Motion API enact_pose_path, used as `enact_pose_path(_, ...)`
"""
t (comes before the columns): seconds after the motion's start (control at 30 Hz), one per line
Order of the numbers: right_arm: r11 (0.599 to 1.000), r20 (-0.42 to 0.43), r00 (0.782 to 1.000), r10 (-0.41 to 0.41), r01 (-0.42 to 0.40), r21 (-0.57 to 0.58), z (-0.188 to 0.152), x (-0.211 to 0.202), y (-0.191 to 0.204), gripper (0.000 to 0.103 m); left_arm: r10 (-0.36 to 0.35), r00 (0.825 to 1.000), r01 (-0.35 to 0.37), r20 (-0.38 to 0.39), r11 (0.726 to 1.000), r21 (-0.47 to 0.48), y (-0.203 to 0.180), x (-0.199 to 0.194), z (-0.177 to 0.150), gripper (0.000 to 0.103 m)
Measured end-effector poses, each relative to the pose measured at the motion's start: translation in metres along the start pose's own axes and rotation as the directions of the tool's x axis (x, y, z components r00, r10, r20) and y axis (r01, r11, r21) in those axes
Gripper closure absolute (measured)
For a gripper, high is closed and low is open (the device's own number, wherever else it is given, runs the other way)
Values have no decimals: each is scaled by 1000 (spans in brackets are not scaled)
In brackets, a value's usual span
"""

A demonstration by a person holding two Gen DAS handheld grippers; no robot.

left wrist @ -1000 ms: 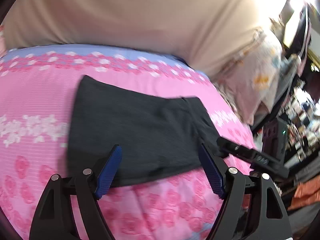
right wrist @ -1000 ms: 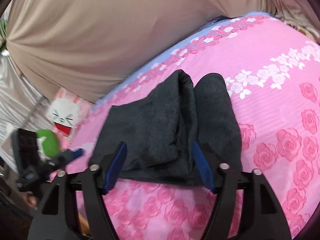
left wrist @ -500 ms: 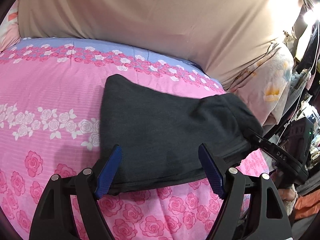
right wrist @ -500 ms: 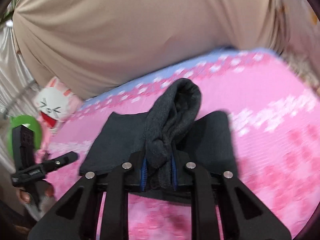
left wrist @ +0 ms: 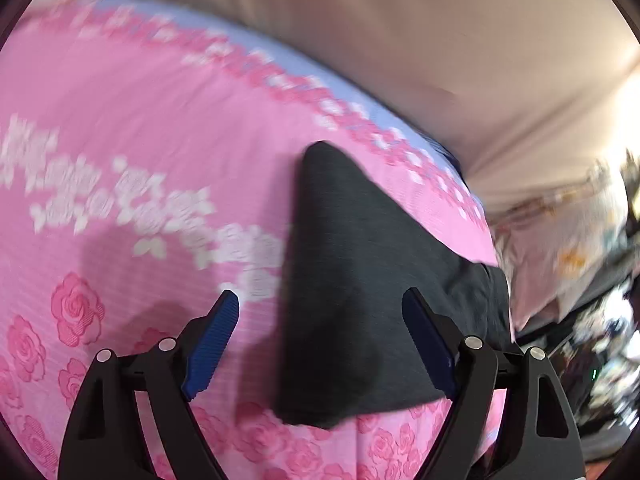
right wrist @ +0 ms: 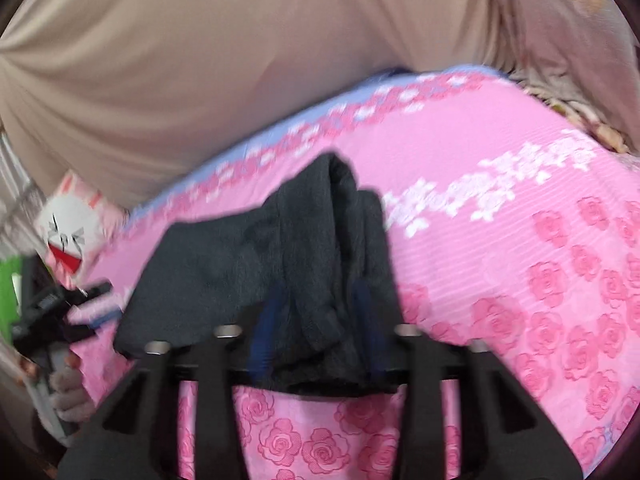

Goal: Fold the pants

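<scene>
Dark grey pants (left wrist: 360,300) lie folded on the pink rose-print bedsheet (left wrist: 120,140). My left gripper (left wrist: 320,296) hovers over their left edge; its jaws are wide and opening, the right pad over the cloth and the left pad over bare sheet, gripping nothing. In the right wrist view the pants (right wrist: 224,264) show a raised ridge of fabric (right wrist: 336,208). The right gripper (right wrist: 316,320) straddles the ridge's near end. Its jaws are opening, and the blurred blue pads (right wrist: 264,332) stand on either side of the cloth without pinching it.
A beige cloth (right wrist: 240,60) hangs behind the bed. A cartoon bunny pillow (right wrist: 68,232) and a green object (right wrist: 10,292) sit at the left bed edge, near the other gripper's black body (right wrist: 60,304). A floral pillow (left wrist: 560,248) and clutter lie beyond the right edge.
The left gripper swung left and rolled, so the pants now sit under its right pad. The right gripper pinched and lifted the fabric ridge, then spread its pads again.
</scene>
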State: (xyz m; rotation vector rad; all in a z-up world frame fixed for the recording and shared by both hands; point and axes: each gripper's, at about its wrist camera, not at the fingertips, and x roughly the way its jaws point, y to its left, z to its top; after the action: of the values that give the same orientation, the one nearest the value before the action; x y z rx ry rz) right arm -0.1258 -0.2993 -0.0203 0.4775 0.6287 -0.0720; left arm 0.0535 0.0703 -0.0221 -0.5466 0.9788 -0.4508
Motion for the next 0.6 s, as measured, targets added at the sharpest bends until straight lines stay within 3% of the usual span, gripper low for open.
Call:
enact_pose_path(0.1, 1000, -57, 998, -2, 3, 10, 3, 9, -7, 33, -23, 998, 20, -57, 998, -53, 14, 16, 2, 22)
enact_pose_path(0.13, 1000, -79, 997, 7, -5, 22, 3, 15, -8, 32, -29, 999, 27, -40, 999, -36, 11, 17, 3, 19)
enact_pose_path(0.23, 998, -124, 991, 42, -36, 51, -5, 30, -8, 27, -75, 994, 73, -83, 997, -21, 4, 30, 5, 19)
enact_pose_path(0.27, 998, -130, 991, 38, -32, 49, -7, 34, -7, 25, -86, 992, 85, -92, 996, -11, 0, 33, 4, 26)
enact_pose_path(0.3, 998, -146, 989, 36, -30, 47, -9, 41, -5, 25, -108, 987, 109, -119, 994, 7, -5, 39, 4, 39)
enact_pose_path(0.33, 999, -154, 988, 30, -24, 42, -10, 43, -4, 26, -119, 980, 125, -162, 992, 28, -10, 47, 3, 65)
enact_pose_path(0.37, 1000, -153, 988, 13, -9, 25, -10, 45, -1, 32, -86, 984, 95, -156, 994, 51, -14, 50, 3, 76)
enact_pose_path(0.4, 1000, -156, 988, 14, -12, 16, -9, 46, 1, 45, -54, 988, 68, -146, 993, 93, -20, 52, 2, 83)
enact_pose_path(0.43, 1000, -156, 988, 15, -14, 10, -8, 45, 3, 59, -51, 989, 65, -141, 993, 102, -23, 51, 0, 85)
enact_pose_path(0.47, 1000, -158, 987, 23, -21, 11, -5, 44, 5, 66, -55, 989, 70, -137, 992, 108, -24, 47, 0, 87)
enact_pose_path(0.53, 999, -146, 988, 47, -45, 17, -1, 38, 9, 74, -77, 991, 89, -111, 990, 113, -25, 34, 3, 95)
enact_pose_path(0.6, 997, -125, 989, 83, -83, 0, 3, 27, 23, 75, -98, 991, 108, -86, 987, 119, -25, 16, 7, 96)
